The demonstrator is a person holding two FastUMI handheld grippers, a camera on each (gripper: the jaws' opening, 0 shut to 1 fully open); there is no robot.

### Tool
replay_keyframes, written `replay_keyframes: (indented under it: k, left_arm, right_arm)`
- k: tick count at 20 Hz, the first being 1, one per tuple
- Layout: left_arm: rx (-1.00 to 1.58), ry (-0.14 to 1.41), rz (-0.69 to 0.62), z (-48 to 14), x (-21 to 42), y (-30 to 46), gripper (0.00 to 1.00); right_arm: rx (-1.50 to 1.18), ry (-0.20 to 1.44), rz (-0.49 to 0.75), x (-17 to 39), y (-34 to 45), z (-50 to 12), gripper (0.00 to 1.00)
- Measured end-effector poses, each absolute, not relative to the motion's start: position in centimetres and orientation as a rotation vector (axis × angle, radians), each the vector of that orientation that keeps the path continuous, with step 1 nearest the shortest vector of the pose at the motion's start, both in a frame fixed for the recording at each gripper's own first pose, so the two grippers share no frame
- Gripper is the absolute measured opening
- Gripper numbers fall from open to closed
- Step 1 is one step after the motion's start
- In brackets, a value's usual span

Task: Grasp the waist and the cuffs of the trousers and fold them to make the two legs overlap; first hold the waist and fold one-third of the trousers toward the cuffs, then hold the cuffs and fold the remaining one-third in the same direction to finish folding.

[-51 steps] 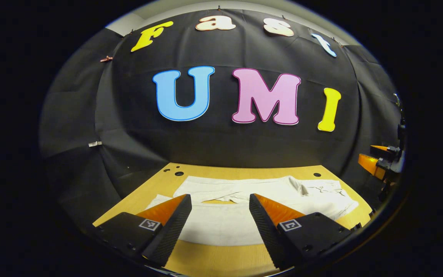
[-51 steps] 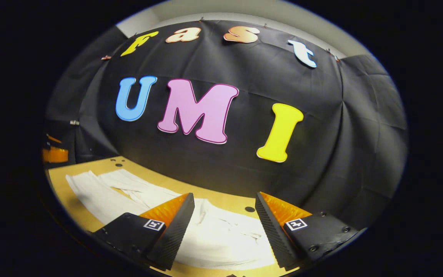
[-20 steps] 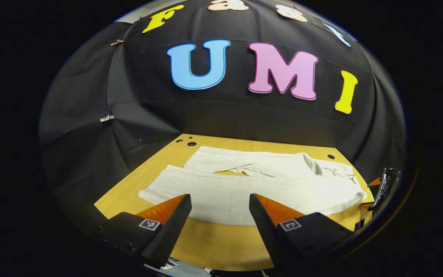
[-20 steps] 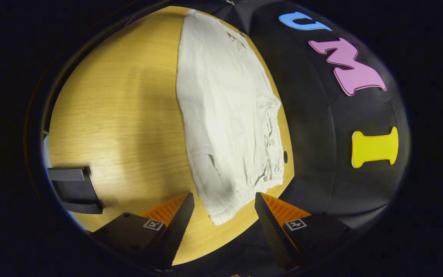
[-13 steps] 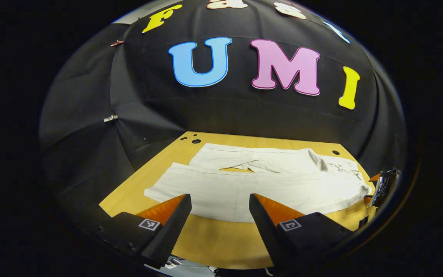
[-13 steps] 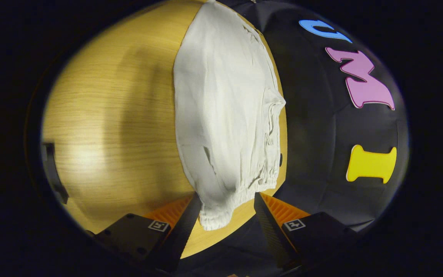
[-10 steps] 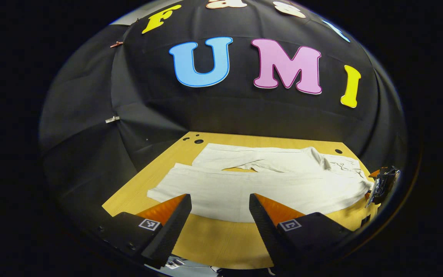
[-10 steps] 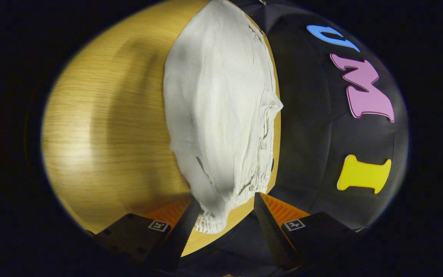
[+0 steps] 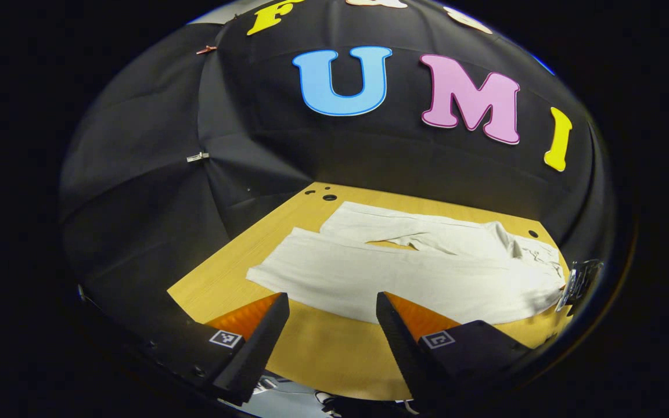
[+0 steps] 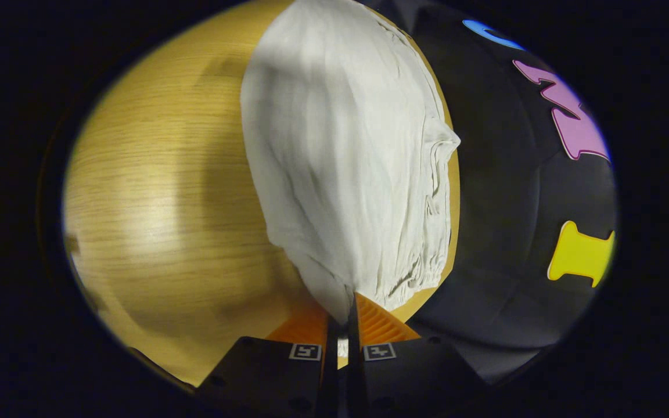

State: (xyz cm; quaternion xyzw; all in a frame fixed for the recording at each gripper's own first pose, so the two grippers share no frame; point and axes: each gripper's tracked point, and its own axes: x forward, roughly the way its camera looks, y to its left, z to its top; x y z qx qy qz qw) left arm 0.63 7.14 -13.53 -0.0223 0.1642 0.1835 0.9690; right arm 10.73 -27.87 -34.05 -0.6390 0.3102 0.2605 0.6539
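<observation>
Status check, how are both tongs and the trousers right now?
Right tongs shut on trousers waist. Left tongs open, above table. Legs not overlapped. Nothing in the way.

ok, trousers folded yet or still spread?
Spread. The trousers lie flat on the table, legs side by side with a gap between. The right tongs are shut on the waist corner.

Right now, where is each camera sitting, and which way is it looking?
Left gripper view: rides on the left gripper, above the table's near edge, looking across at the spread trousers and the back wall; its own open jaws show, over bare wood.
Right gripper view: rides on the right gripper, low at the waist end, looking along the trousers; its own jaws show, shut on the waist cloth.
Shared: the same trousers and table.
</observation>
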Motion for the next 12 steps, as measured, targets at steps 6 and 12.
replay_keyframes:
  k: [6,12]
  left_arm:
    - [0.151,0.404,0.354,-15.8,0.3,12.1,0.98]
    - [0.629,0.579,0.25,-19.8,2.5,21.4,0.98]
  right_arm:
    - [-1.382,0.822,0.737,10.3,-26.9,-34.4,0.05]
    - [-1.452,0.878,0.75,10.1,-26.9,-34.3,0.05]
